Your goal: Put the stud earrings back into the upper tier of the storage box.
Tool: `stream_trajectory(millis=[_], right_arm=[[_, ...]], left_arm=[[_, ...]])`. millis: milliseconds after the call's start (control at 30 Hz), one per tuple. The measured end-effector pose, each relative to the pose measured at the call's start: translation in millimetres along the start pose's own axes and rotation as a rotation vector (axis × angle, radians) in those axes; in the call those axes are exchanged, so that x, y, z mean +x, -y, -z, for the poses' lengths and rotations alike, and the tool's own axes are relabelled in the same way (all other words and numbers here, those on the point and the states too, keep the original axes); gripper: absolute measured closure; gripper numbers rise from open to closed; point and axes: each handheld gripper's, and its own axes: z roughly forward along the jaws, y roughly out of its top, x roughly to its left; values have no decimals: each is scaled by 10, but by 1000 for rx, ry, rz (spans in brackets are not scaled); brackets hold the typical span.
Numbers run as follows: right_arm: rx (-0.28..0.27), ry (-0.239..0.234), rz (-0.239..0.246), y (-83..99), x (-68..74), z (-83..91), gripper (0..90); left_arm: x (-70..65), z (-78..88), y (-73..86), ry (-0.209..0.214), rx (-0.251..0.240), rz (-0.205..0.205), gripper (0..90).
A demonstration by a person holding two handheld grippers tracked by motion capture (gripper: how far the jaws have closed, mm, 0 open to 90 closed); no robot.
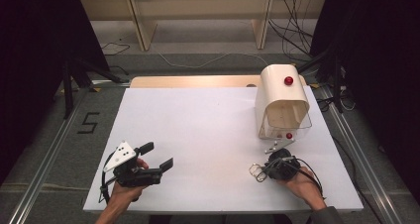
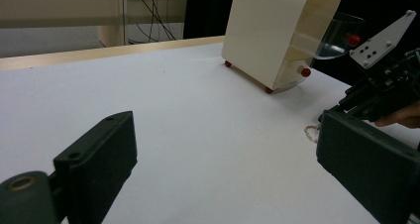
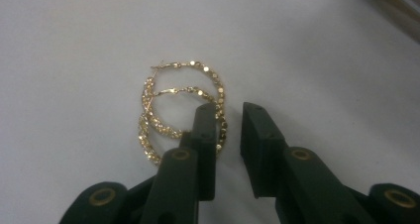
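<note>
The pair of gold hoop earrings point(image 3: 181, 107) lies flat on the white surface point(image 1: 198, 130), the two hoops overlapping, toward the 5 o'clock part of the surface as seen from above. The right gripper point(image 3: 229, 117) points down at them from the near side. Its fingers point(image 3: 205, 135) stand narrowly apart, with a slim gap between them; the left one lies over the right-hand edge of the hoops, and the rim of the outer hoop sits at the mouth of that gap. I cannot tell whether a pad already touches the metal. Nothing is clamped.

At about 1 o'clock from the earrings, near them, stands a cream box with a rounded top point(image 1: 281, 102), a red knob point(image 1: 288, 80) on top and a clear flap at its front.

The left gripper point(image 1: 158, 157) rests at the 7 o'clock corner, well apart from the earrings, held in the person's left hand point(image 1: 124, 187). Its fingers point(image 2: 99, 159) are spread wide, with only bare surface between them.
</note>
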Motion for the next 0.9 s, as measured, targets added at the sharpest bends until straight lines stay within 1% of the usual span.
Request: stream_trajectory(millis=[33, 100, 133, 267, 367, 467, 500, 533, 567, 600, 633, 667, 700, 767, 900], right_arm=[[6, -5, -8, -4, 6, 2, 799], [12, -8, -4, -10, 29, -3, 853], [13, -6, 0, -12, 36, -7, 865], [11, -24, -35, -12, 13, -7, 879], [3, -6, -27, -13, 32, 4, 882], [-17, -2, -24, -25, 32, 44, 883], [-24, -4, -30, -27, 34, 66, 883], [-35, -1, -26, -29, 34, 87, 882], [-35, -1, -26, -29, 34, 87, 882], [-56, 5, -11, -38, 46, 140, 883], [-67, 6, -7, -46, 60, 172, 883], [-67, 6, -7, -46, 60, 172, 883], [-81, 3, 4, -66, 85, 232, 883], [-97, 5, 11, -79, 107, 284, 883], [-125, -5, 32, -96, 153, 381, 884]], left_arm=[[-1, -1, 0, 0, 2, -1, 83], [-3, -7, 2, -1, 5, 1, 83], [-4, -7, 2, -1, 5, 1, 83], [-3, -1, 0, -1, 3, -1, 83], [-2, 1, -2, 0, 2, -1, 83], [0, 4, -3, 0, 0, 0, 83], [2, 4, -4, -1, 0, 0, 83], [2, 5, -4, -1, 0, 0, 83], [2, 5, -4, -1, 0, 0, 83], [1, 5, -4, 0, -1, 0, 83], [1, 8, -4, 0, -2, -1, 83], [1, 8, -4, 0, -2, -1, 83], [2, 7, -4, -1, -1, 0, 83], [1, 7, -4, -1, -1, 0, 83], [3, 8, -4, -1, 0, -1, 83]])
